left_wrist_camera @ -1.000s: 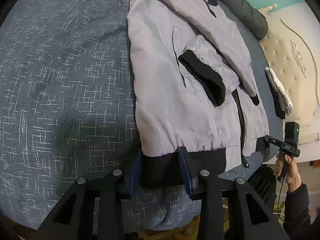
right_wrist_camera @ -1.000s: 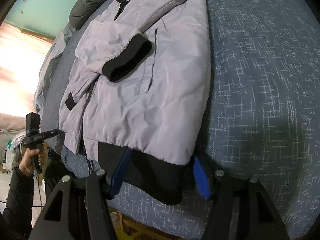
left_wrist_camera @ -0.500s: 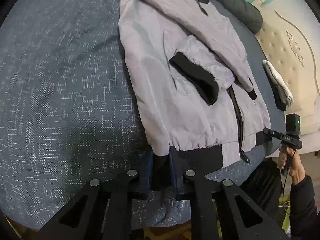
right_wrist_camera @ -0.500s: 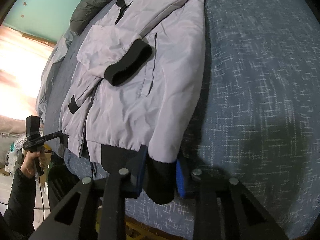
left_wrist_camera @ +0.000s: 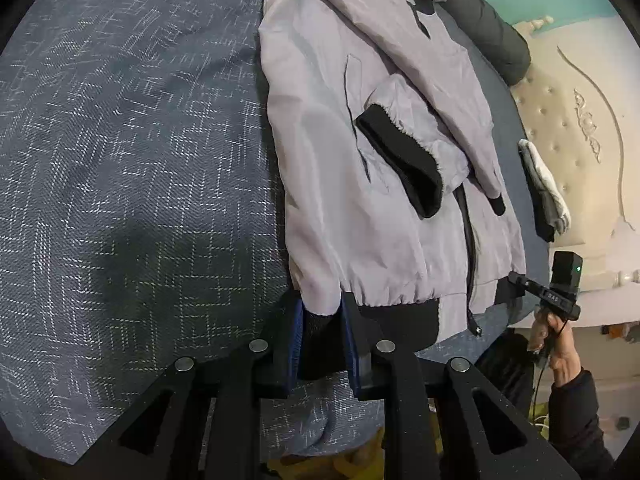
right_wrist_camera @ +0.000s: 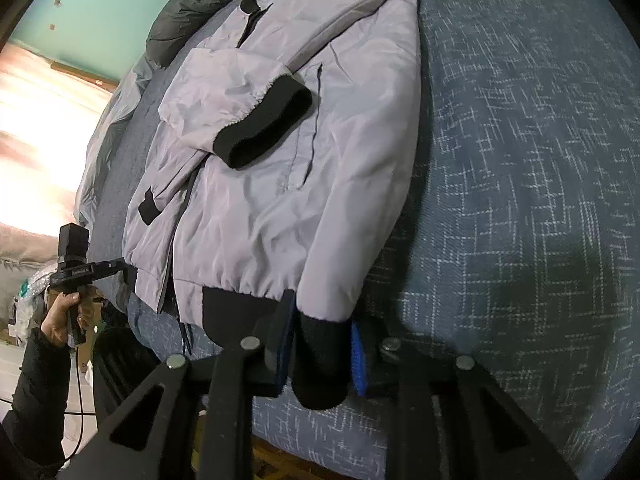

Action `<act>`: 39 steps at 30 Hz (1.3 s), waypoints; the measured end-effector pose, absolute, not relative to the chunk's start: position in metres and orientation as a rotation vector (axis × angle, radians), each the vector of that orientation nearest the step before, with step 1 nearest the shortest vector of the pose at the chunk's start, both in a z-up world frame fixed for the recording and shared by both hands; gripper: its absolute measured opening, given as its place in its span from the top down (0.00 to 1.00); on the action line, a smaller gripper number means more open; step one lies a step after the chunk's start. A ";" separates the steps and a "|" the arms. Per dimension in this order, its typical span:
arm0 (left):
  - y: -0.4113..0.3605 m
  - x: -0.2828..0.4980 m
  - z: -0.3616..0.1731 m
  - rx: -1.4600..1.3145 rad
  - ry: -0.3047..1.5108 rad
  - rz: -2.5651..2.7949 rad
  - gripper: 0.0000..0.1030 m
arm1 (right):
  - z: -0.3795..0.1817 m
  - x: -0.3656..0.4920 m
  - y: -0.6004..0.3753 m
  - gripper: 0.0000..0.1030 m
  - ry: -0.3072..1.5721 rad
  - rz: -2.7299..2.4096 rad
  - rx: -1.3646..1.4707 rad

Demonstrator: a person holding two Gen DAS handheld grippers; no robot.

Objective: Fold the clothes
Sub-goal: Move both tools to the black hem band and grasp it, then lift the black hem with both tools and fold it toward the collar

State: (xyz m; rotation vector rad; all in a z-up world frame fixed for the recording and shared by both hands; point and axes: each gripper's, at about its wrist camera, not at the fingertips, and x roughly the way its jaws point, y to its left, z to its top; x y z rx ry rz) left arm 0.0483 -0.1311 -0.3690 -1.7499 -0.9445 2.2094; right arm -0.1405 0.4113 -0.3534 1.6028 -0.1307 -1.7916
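A big bed cover [left_wrist_camera: 132, 184], dark blue with thin white lines, fills most of both views. On it lies a light purple jacket [left_wrist_camera: 352, 216], spread flat with its front up and its bottom edge at the near side of the bed. Both sleeves are folded in across the chest, and one black cuff [left_wrist_camera: 400, 168] rests near the middle of the front. A zip [left_wrist_camera: 468, 248] runs down the front. Along the bottom of the jacket runs a thick black band [right_wrist_camera: 320, 356].

At the far end of the bed, past the collar, a dark puffy coat [left_wrist_camera: 492, 36] lies rolled up. A cream padded headboard [left_wrist_camera: 576, 128] stands beside the bed, and a small folded grey and white cloth [left_wrist_camera: 544, 184] lies near it.

The left gripper [left_wrist_camera: 323, 344] has its blue pads pressed on one bottom corner of the jacket, though its jaws are opening a little. The right gripper [right_wrist_camera: 320, 356] pinches the other bottom corner, the black band between its pads, and its jaws are closing tighter.

A hand [right_wrist_camera: 68, 316] in a dark sleeve holds each handle
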 end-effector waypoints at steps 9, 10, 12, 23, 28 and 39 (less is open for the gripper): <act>-0.137 0.051 -0.372 -1.758 -0.964 2.116 0.71 | -0.357 -0.144 0.410 0.78 -0.159 -1.768 1.614; -0.137 0.051 -0.374 -1.766 -0.960 2.100 0.65 | -0.357 -0.144 0.410 0.78 -0.162 -1.767 1.617; -0.134 0.053 -0.377 -1.772 -0.941 2.101 0.64 | -0.358 -0.144 0.411 0.78 -0.168 -1.764 1.619; -0.124 0.046 -0.368 -1.733 -0.852 2.218 0.87 | -0.348 -0.141 0.408 0.87 -0.133 -1.782 1.573; -0.123 0.051 -0.346 -1.688 -0.807 2.274 0.91 | -0.334 -0.138 0.404 0.90 -0.110 -1.793 1.536; -0.118 0.081 -0.295 -1.606 -0.735 2.316 0.92 | -0.289 -0.112 0.416 0.90 -0.174 -1.746 1.438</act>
